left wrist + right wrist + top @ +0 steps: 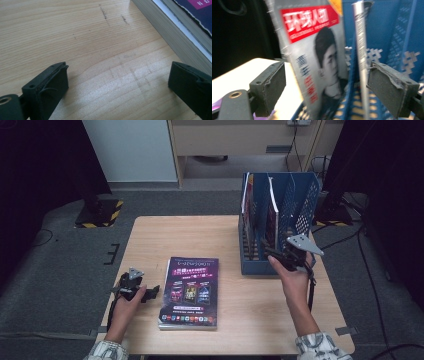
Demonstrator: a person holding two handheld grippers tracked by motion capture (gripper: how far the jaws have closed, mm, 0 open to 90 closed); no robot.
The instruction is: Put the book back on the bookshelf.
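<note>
A dark purple book (pixel 190 291) lies flat on the wooden table (pixel 165 235), its thick page edge (pixel 172 32) showing in the left gripper view. My left gripper (pixel 150 292) rests open on the table just left of the book, nothing between its jaws (pixel 117 85). A blue file rack (pixel 280 220) stands at the table's right with magazines upright in it. My right gripper (pixel 270 254) is open at the rack's front, jaws spread on either side of a red-titled magazine (pixel 317 60) and a thin divider edge (pixel 360 57), touching neither.
A black-and-yellow stand base (pixel 100 212) sits on the grey carpet beyond the table's left corner. Cables (pixel 350 240) run along the floor at the right. A wooden cabinet (pixel 240 140) stands behind the table.
</note>
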